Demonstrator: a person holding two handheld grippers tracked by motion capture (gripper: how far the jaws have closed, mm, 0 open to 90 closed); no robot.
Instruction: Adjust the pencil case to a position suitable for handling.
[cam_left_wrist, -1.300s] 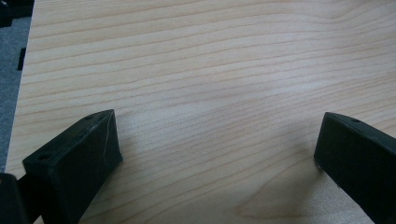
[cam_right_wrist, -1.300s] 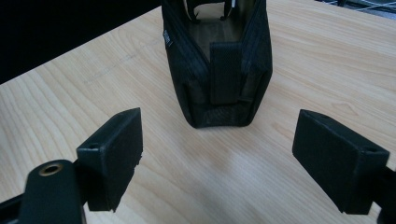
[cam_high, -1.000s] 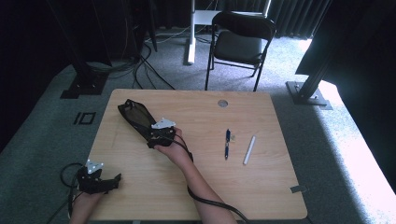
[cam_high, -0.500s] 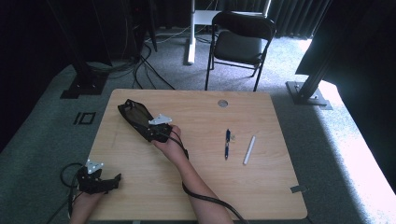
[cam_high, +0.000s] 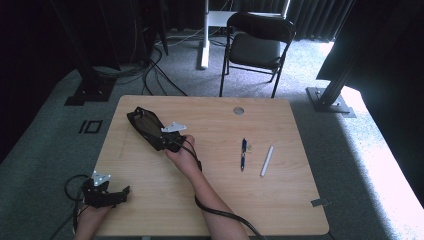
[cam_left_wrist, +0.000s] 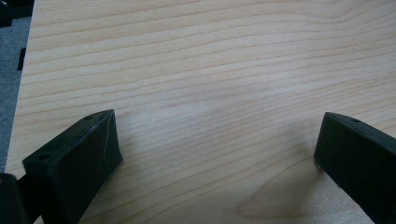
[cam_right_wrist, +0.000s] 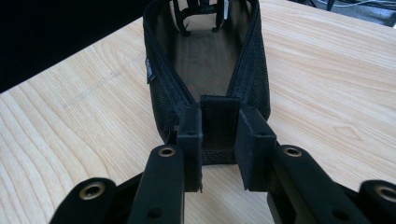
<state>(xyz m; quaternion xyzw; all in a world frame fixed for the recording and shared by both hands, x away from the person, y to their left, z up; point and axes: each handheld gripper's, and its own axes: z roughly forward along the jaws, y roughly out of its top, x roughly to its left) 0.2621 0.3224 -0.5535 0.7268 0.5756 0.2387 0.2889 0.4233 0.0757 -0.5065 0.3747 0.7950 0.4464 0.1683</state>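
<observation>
- Where the worktop (cam_high: 215, 200) carries the work, it is a pale wooden slab with a round grommet near its far edge; the person's two forearms come in over its near edge.
- Pouch (cam_high: 145, 126): a black mesh case, lying open on the far left part of the worktop, its empty interior visible in the right gripper view (cam_right_wrist: 205, 60).
- Right tongs (cam_right_wrist: 219, 140): clamped on a black fabric tab at the pouch's near end, one jaw on each side of it.
- Left tongs (cam_left_wrist: 215, 154): jaws wide apart, over bare wood at the near left corner, holding nothing; seen in the high view (cam_high: 122, 192) well apart from the pouch.
- Pen (cam_high: 243, 153) and white stick (cam_high: 267, 160): lying side by side right of centre, untouched.
- Step in hand, as judged: gripping the pouch end to steady or reposition it.
- Next move, as judged: keep the tab pinched and bring the left tongs in toward the pouch or the pen, so loading can start.
</observation>
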